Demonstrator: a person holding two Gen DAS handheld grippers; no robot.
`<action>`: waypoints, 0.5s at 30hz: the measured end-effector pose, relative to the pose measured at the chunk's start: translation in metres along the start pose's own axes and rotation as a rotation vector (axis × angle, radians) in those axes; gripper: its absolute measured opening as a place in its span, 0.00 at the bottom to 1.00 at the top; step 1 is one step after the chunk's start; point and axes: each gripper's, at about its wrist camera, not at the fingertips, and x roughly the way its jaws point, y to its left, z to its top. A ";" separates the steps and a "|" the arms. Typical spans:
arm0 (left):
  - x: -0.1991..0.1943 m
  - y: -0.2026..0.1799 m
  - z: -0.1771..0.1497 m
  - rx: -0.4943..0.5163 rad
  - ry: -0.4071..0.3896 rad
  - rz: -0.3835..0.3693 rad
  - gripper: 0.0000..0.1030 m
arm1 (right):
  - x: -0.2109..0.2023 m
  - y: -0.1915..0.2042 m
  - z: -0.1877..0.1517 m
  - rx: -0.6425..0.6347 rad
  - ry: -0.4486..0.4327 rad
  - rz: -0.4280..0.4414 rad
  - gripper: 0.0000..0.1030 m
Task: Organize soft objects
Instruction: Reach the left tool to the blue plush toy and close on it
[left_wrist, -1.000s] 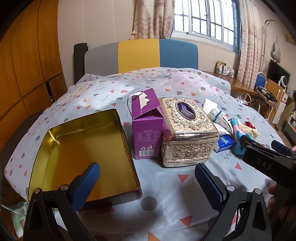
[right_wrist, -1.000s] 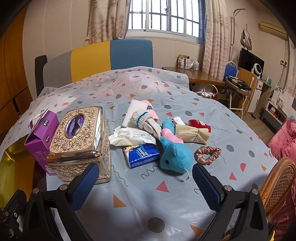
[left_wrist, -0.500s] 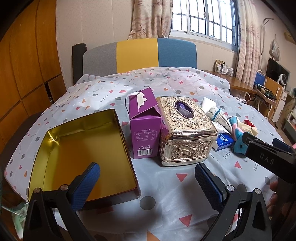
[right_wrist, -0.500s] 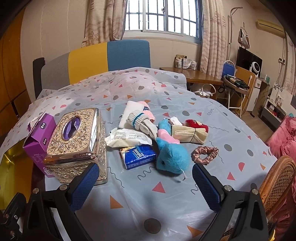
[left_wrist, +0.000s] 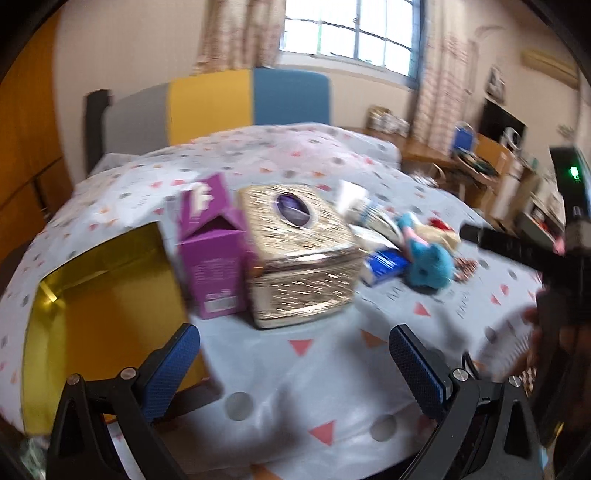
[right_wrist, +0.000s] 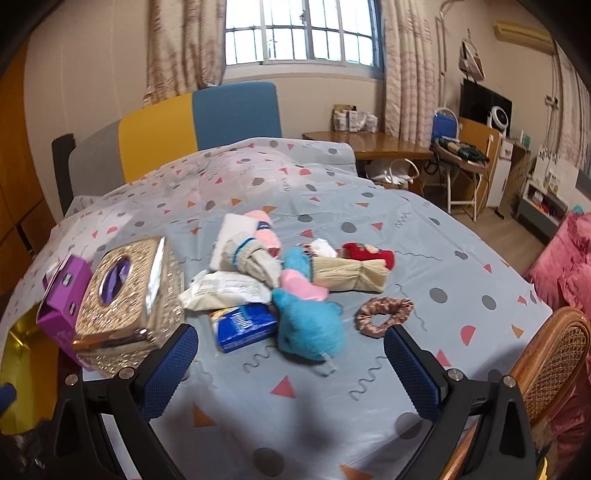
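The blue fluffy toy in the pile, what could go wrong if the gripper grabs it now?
1. The blue plush toy lies against the pink plush and the blue tissue pack, so the open right gripper might drag those along.
2. The brown scrunchie sits close beside it and could get pushed across the tablecloth.
3. The left wrist view is blurred, so aiming at the gold tray could be off.
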 end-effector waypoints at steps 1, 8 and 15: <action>0.003 -0.004 0.002 0.018 0.016 -0.012 1.00 | 0.000 -0.007 0.002 0.016 0.003 0.000 1.00; 0.024 -0.039 0.017 0.144 0.060 -0.092 1.00 | -0.002 -0.067 0.016 0.137 0.016 -0.016 1.00; 0.050 -0.073 0.044 0.191 0.108 -0.211 0.96 | -0.008 -0.112 0.018 0.217 -0.004 -0.071 1.00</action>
